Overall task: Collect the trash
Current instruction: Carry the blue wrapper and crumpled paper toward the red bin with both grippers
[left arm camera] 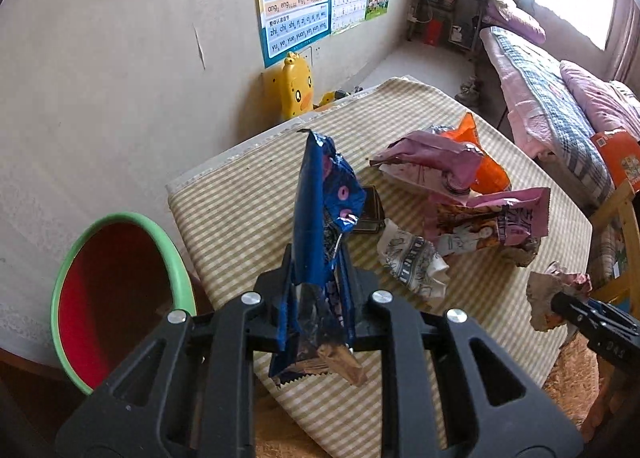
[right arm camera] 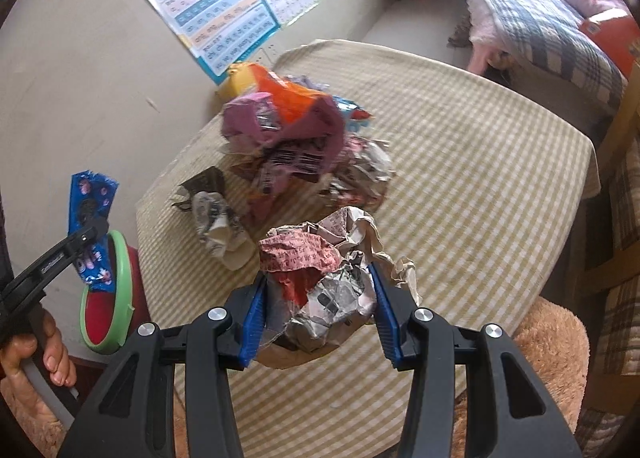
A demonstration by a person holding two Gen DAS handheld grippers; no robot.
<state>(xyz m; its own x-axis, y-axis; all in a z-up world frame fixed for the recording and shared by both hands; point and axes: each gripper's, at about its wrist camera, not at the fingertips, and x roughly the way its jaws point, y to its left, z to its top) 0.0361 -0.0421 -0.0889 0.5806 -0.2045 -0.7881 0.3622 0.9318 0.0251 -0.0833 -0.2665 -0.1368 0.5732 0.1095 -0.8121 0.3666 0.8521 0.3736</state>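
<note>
My left gripper [left arm camera: 318,270] is shut on a blue snack wrapper [left arm camera: 322,218], which stands up between the fingers over the table's near left part. In the right wrist view that blue wrapper [right arm camera: 90,218] hangs above the red bin with a green rim [right arm camera: 106,298]. My right gripper [right arm camera: 318,298] is shut on a crumpled paper ball [right arm camera: 320,282], held above the striped tablecloth [right arm camera: 460,178]. From the left wrist view the same paper ball [left arm camera: 554,294] shows at the right edge. A pile of pink and orange wrappers [left arm camera: 460,178] and a crumpled printed paper [left arm camera: 414,262] lie on the table.
The bin [left arm camera: 116,298] stands on the floor left of the table, against the wall. A yellow duck toy [left arm camera: 296,84] sits behind the table. A bed [left arm camera: 552,106] lies at the right, with a wooden chair [left arm camera: 618,226] beside it. A person's hand [right arm camera: 36,354] holds the left gripper.
</note>
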